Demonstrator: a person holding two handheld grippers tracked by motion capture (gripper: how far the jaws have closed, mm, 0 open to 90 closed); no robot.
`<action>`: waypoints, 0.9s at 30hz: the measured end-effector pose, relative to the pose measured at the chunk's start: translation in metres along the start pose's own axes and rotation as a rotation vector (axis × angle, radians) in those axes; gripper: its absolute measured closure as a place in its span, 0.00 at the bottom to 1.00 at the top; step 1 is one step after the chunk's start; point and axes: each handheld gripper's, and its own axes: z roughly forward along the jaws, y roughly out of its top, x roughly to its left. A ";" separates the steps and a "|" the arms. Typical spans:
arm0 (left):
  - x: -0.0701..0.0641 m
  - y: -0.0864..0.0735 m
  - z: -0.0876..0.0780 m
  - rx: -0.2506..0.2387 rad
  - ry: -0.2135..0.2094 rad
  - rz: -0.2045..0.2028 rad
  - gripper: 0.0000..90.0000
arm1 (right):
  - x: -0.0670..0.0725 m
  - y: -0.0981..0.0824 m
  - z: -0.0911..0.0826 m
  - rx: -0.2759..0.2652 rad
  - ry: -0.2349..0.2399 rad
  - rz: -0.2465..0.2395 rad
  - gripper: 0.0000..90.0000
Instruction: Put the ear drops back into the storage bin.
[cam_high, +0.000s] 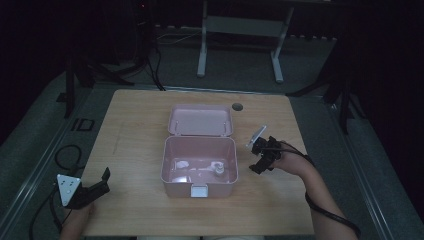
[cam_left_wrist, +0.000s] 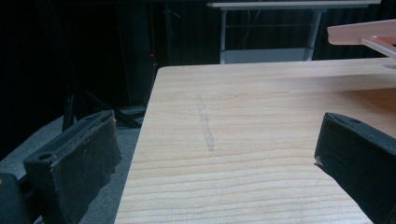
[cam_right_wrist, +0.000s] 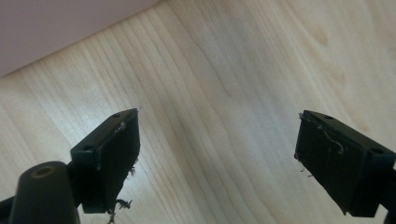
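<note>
Dark curtains and stand legs ring a pale wooden table (cam_high: 140, 130), and a grey-legged bench stands on the floor beyond its far edge. From my station, the pink box (cam_high: 199, 167) sits about mid-table, its lid (cam_high: 200, 120) thrown back flat toward the far edge and a white latch (cam_high: 199, 191) on the wall facing the near edge. Inside I make out a small round white item (cam_high: 218, 169) toward the right wall and some pale bits I cannot identify.

My right gripper (cam_high: 261, 156) hovers just off the box's right wall, tilted down at the bare wood; in the right gripper view its jaws stand wide apart with nothing between them, and the pink wall (cam_right_wrist: 56, 28) crosses the upper left corner. So the box lies to that gripper's left, close by, with the box's long axis running left to right across the table.

My left gripper (cam_high: 95, 187) rests at the near left corner, well apart from the box, jaws likewise spread and empty; the left gripper view catches the lid's edge (cam_left_wrist: 364, 35) far off at the upper right.

I judge the right one far better placed to reach into the box or toward the lid.
</note>
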 end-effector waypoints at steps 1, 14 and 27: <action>0.000 0.000 0.000 0.000 0.000 0.000 0.00 | 0.000 -0.002 0.002 -0.007 0.000 0.007 0.15; 0.000 0.000 0.000 -0.001 -0.002 0.000 0.00 | 0.004 -0.044 0.017 -0.229 -0.135 0.255 0.14; 0.000 0.000 0.000 -0.001 -0.001 -0.001 0.00 | 0.012 -0.092 0.022 -0.352 -0.266 0.502 0.14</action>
